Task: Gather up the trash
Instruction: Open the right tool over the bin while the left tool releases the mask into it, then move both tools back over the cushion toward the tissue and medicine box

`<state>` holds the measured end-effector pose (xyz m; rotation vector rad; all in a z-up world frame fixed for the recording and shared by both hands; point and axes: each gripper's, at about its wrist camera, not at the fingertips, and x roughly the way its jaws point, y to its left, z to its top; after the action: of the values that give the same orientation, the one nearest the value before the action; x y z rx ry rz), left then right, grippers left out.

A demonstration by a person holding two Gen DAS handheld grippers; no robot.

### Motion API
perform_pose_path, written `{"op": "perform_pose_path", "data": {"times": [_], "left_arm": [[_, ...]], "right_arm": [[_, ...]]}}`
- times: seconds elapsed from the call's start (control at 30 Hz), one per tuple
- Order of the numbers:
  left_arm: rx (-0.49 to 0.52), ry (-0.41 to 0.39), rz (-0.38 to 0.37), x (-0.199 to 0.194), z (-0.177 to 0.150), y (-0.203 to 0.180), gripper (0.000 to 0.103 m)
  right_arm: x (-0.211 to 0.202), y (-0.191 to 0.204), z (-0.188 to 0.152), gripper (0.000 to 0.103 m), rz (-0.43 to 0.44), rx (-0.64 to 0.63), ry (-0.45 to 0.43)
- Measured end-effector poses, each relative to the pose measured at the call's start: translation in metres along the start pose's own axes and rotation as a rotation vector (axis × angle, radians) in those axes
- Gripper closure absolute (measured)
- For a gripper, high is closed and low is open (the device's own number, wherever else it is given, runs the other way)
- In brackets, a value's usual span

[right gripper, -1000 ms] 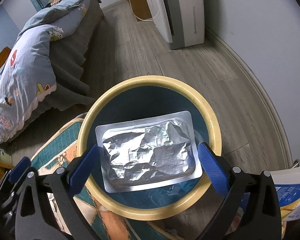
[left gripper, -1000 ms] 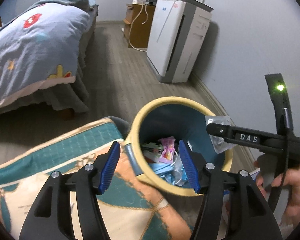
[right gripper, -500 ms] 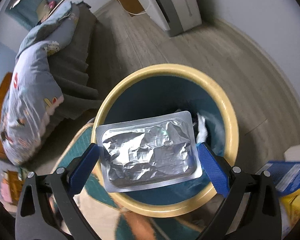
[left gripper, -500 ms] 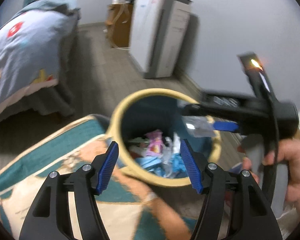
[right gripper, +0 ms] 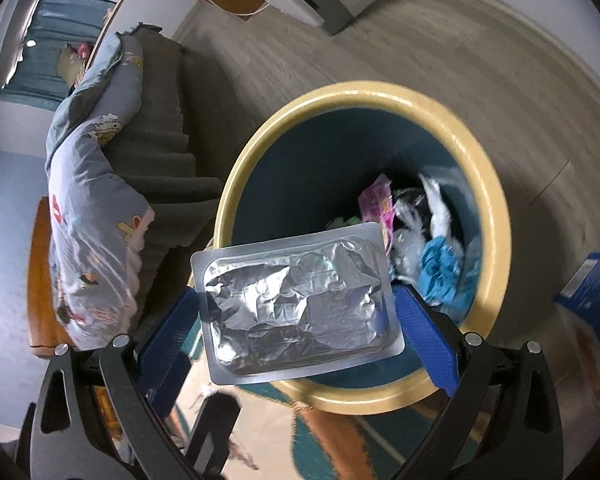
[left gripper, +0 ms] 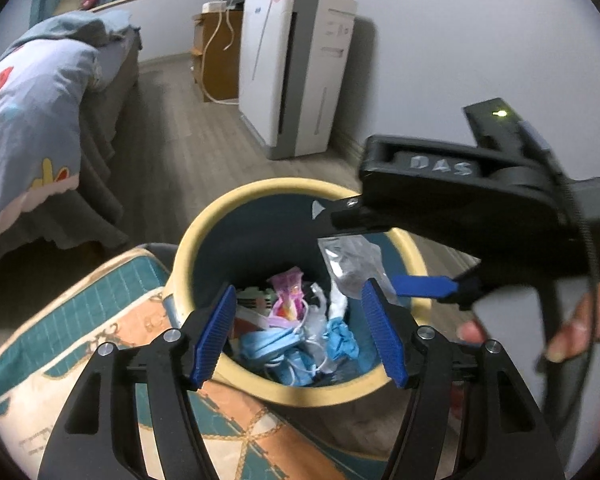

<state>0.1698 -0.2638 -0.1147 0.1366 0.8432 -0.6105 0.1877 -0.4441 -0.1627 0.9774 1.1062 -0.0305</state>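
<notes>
Foil pack (right gripper: 300, 304) clamped between pads of right gripper (right gripper: 296, 320), held over bin (right gripper: 496, 208) rim at 7 o'clock of its mouth. Left gripper (left gripper: 300, 334) spread wide with nothing between pads, poised at bin's 6 o'clock edge. Masks (left gripper: 268, 344), wrappers inside bin. Rug (left gripper: 100, 320) beneath.

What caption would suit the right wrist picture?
Right gripper holding a foil pack over a yellow-rimmed bin of trash.

Crinkled shiny foil blister pack (right gripper: 300, 304) | smooth glossy plastic bin (right gripper: 496, 216) | matt wood-plank floor (left gripper: 172, 128) | soft printed cloth quilt (left gripper: 24, 120) | ribbed blue rubber-like pads (left gripper: 216, 334)
</notes>
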Motion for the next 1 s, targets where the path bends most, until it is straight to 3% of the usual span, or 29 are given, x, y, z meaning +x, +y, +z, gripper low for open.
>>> {"op": "perform_pose_path", "data": {"times": [0.13, 0.37, 1.0], "left_arm": [[-0.010, 0.050, 0.065, 0.014, -0.001, 0.009, 0.037], [-0.059, 0.052, 0.059, 0.010, -0.002, 0.025, 0.037], [-0.088, 0.045, 0.220, -0.082, -0.034, 0.088, 0.037]], "right_arm": [[0.000, 0.000, 0.000, 0.006, 0.032, 0.011, 0.011], [0.001, 0.003, 0.004, 0.006, -0.002, -0.012, 0.004], [0.007, 0.055, -0.029, 0.006, -0.205, -0.286, -0.009]]}}
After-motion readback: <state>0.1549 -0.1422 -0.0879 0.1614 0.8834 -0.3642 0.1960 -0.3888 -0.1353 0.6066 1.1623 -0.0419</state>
